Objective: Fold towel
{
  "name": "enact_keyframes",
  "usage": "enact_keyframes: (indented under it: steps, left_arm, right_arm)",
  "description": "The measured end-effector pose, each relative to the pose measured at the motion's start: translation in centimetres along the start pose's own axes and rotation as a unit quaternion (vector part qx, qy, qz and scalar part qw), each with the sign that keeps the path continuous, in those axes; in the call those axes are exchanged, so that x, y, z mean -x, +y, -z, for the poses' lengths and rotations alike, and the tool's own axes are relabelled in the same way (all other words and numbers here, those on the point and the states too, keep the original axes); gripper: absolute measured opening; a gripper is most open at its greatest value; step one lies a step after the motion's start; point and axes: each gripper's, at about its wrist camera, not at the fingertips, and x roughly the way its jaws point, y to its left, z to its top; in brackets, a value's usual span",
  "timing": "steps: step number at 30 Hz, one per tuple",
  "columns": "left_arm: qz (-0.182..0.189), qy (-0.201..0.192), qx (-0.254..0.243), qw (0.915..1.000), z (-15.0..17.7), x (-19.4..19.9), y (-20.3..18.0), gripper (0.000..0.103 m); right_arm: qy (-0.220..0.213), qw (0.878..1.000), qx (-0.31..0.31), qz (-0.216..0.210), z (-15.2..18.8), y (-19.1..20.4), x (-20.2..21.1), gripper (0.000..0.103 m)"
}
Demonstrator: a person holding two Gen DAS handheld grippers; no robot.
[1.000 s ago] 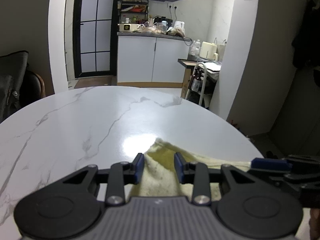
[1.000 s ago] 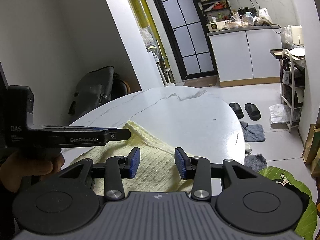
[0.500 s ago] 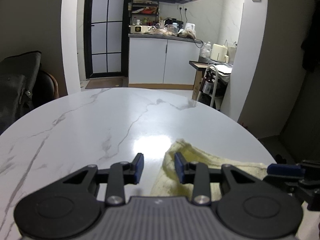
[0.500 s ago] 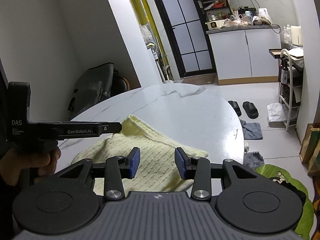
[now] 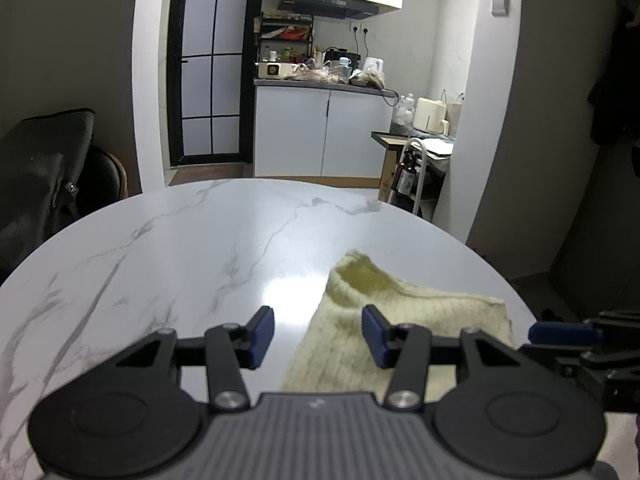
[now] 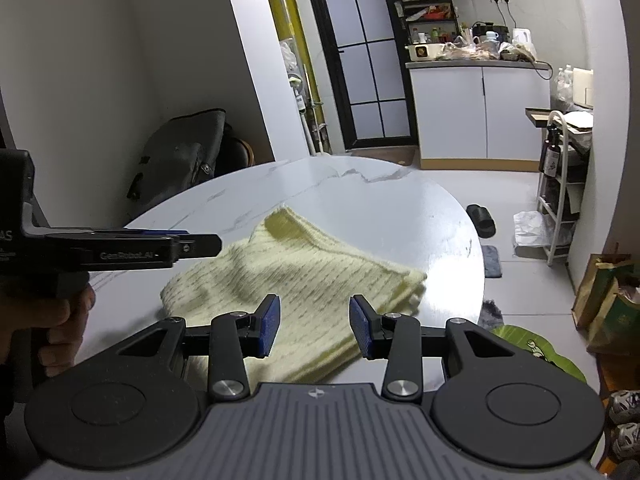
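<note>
A pale yellow knitted towel (image 6: pixel 304 276) lies folded on the white marble table (image 6: pixel 360 200), near its right edge; it also shows in the left wrist view (image 5: pixel 400 312). My left gripper (image 5: pixel 318 338) is open and empty, above the table with the towel's left edge between and under its fingers. My right gripper (image 6: pixel 314 330) is open and empty, held over the towel's near part. The left gripper's body (image 6: pixel 120 250) shows at the left of the right wrist view, above the towel's left end. The right gripper's tip (image 5: pixel 568 334) shows at the right of the left wrist view.
The round table's edge (image 6: pixel 478 264) drops off just right of the towel. A dark bag on a chair (image 6: pixel 180 156) stands behind the table. Slippers (image 6: pixel 482 220), a rack (image 6: pixel 560 200) and paper bags (image 6: pixel 608 304) are on the floor at the right.
Both grippers have pulled back and up from the towel. The left gripper shifted left off the cloth and its jaws widened. The towel lies released on the table.
</note>
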Motion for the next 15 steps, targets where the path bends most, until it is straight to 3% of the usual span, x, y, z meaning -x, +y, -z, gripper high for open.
enact_keyframes:
  steps: [2, 5, 10, 15]
  left_arm:
    - [0.004, 0.000, -0.002, 1.0000, 0.6, 0.7, 0.1, 0.063]
    - [0.009, 0.002, -0.005, 1.0000, 1.2, 1.4, 0.0, 0.064]
    - [0.017, 0.002, -0.014, 0.9998, 2.2, 2.6, -0.3, 0.069]
    - [0.018, 0.001, -0.018, 0.9997, 3.1, 3.3, -0.4, 0.077]
  right_arm:
    - [0.002, 1.000, 0.002, 0.006, 0.4, 0.4, 0.3, 0.043]
    - [0.003, 1.000, 0.006, 0.021, 1.2, 1.1, 0.9, 0.044]
    - [-0.005, 0.999, 0.013, 0.046, 2.4, 2.3, 1.9, 0.070]
    - [-0.002, 0.999, 0.010, 0.049, 3.3, 3.0, 2.6, 0.077]
